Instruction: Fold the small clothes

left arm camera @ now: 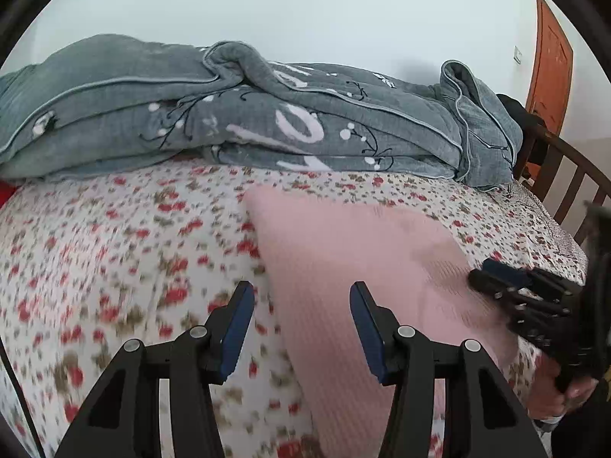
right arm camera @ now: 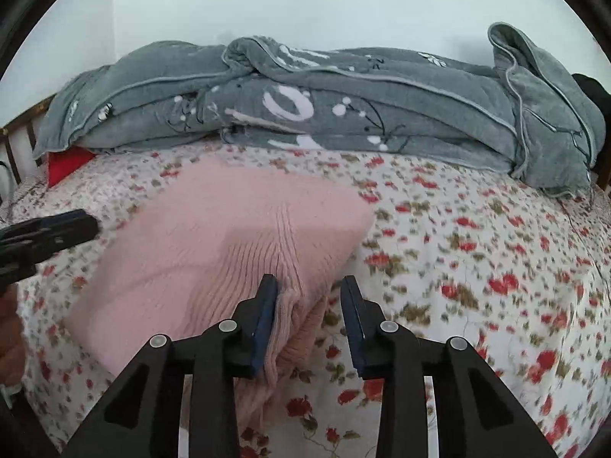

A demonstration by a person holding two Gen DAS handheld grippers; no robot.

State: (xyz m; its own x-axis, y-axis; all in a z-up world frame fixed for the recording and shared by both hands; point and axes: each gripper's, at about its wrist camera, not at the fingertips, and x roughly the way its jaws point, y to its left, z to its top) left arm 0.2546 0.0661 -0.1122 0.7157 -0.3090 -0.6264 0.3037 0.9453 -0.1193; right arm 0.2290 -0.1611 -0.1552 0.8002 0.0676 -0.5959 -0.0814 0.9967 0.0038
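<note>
The bed (left arm camera: 114, 252) has a white sheet (right arm camera: 477, 252) with little red flowers on it. A pink sweater (right arm camera: 229, 236) lies flat on the sheet. It is folded. In the right wrist view it sits ahead of the fingers and a bit to the left, and one edge reaches in between them. In the left wrist view it lies ahead of the right finger. Far past the fingertips a big gray blanket (left arm camera: 267, 114) is piled along the back of the bed. A red thing (right arm camera: 65, 164) peeks out under its left end.
</note>
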